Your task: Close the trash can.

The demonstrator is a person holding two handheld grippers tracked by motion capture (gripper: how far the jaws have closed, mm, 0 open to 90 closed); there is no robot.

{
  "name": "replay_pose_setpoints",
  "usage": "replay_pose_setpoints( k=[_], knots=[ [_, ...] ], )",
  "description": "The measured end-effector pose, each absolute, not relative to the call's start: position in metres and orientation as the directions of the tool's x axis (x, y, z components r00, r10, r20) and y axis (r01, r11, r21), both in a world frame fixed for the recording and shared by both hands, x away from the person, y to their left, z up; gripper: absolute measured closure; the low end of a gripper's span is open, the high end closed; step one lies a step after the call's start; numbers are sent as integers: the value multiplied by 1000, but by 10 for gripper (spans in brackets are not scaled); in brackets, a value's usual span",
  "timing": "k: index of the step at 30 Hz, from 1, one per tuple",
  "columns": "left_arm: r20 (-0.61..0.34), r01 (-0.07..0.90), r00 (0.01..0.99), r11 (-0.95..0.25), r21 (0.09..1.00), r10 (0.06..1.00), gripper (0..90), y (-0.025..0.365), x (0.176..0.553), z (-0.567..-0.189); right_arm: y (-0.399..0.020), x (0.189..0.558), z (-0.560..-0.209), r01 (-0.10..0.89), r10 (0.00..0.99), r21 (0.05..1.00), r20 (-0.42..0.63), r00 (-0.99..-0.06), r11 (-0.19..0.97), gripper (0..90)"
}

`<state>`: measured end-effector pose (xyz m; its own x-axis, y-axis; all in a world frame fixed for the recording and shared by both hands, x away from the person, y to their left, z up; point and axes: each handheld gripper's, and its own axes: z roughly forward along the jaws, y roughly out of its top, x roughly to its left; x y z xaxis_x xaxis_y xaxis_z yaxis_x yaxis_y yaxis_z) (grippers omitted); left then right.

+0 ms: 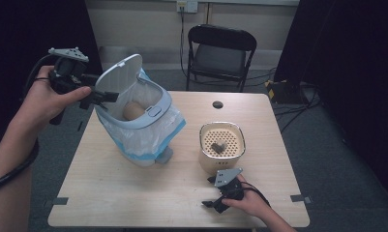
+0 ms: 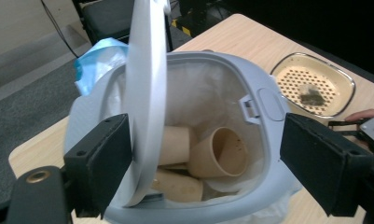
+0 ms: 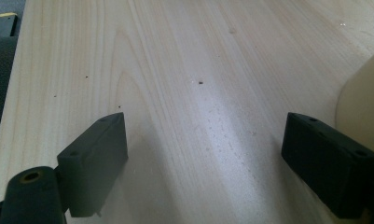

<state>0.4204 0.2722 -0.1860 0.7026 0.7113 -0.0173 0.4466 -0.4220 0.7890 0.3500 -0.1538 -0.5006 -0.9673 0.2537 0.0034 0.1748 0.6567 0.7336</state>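
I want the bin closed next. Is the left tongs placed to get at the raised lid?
Probably yes: the left tongs stand open with the upright lid between their jaws, nothing blocking it.

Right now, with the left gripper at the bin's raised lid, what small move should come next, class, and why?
Probably swing the lid down with the left gripper. Its jaws stand open on either side of the upright lid, not clamped on it. The bin already holds several paper cups, and the right gripper rests open on the table, so closing seems the sensible step.
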Motion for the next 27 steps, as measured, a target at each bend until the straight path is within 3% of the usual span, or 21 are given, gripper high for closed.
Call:
replay_pose_setpoints(
  k=[4,20,27],
  knots=[
    [-22,459,713,-442,771,701,178,260,417,-188,-154,350,-501,174,256,735,1,-967,656,135],
    [-36,485,742,-498,719,670,557,227,431,-208,-154,350,-501,176,260,735,-1,-966,655,135],
    [-43,505,733,-501,703,679,592,217,441,-222,-154,349,-501,178,262,734,0,-965,655,134]
  ],
)
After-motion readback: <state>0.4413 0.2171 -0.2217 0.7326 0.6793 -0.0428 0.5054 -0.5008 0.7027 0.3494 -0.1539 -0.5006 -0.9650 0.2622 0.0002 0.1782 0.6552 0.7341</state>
